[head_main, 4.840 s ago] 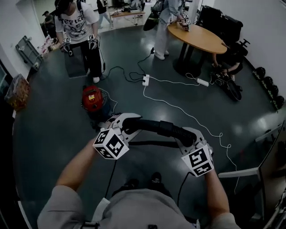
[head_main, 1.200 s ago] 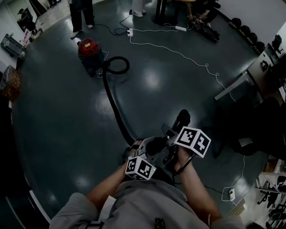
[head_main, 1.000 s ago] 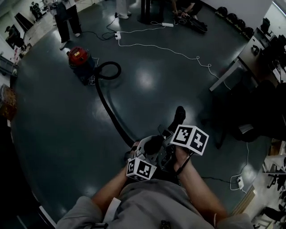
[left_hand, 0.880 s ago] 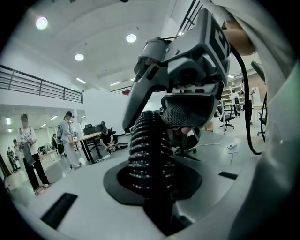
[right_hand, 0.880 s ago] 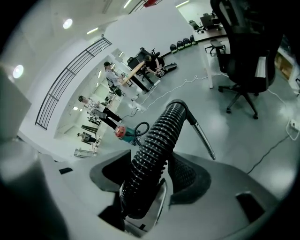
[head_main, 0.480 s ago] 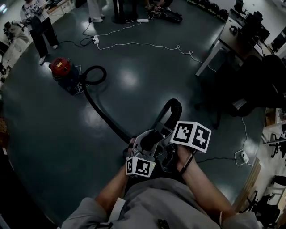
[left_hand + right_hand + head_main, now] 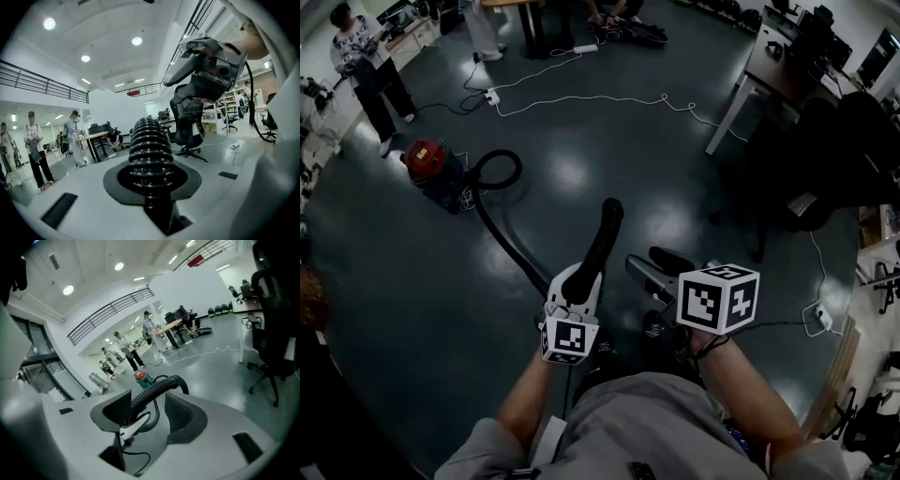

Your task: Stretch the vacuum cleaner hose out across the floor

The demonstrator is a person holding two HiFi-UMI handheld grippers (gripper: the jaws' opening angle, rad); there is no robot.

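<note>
The black ribbed vacuum hose (image 7: 605, 234) runs from the red vacuum cleaner (image 7: 427, 164) in a loop, then along the dark floor to me. My left gripper (image 7: 581, 278) is shut on the hose near its free end, which sticks out forward past the jaws. In the left gripper view the hose (image 7: 150, 140) fills the gap of the left gripper (image 7: 152, 174). My right gripper (image 7: 649, 264) hangs to the right of the hose, open and holding nothing. In the right gripper view the hose (image 7: 154, 387) and vacuum cleaner (image 7: 143, 378) lie beyond the right gripper (image 7: 150, 401).
A white cable (image 7: 581, 98) and power strip (image 7: 492, 94) lie across the far floor. A desk (image 7: 778, 66) and a black office chair (image 7: 830, 169) stand at the right. A person (image 7: 361, 61) stands far left. My shoes (image 7: 661, 328) are below the grippers.
The right gripper has come off the hose and risen to the right, rolling over. The left gripper moved left with the hose end, which now points straight forward instead of arching.
</note>
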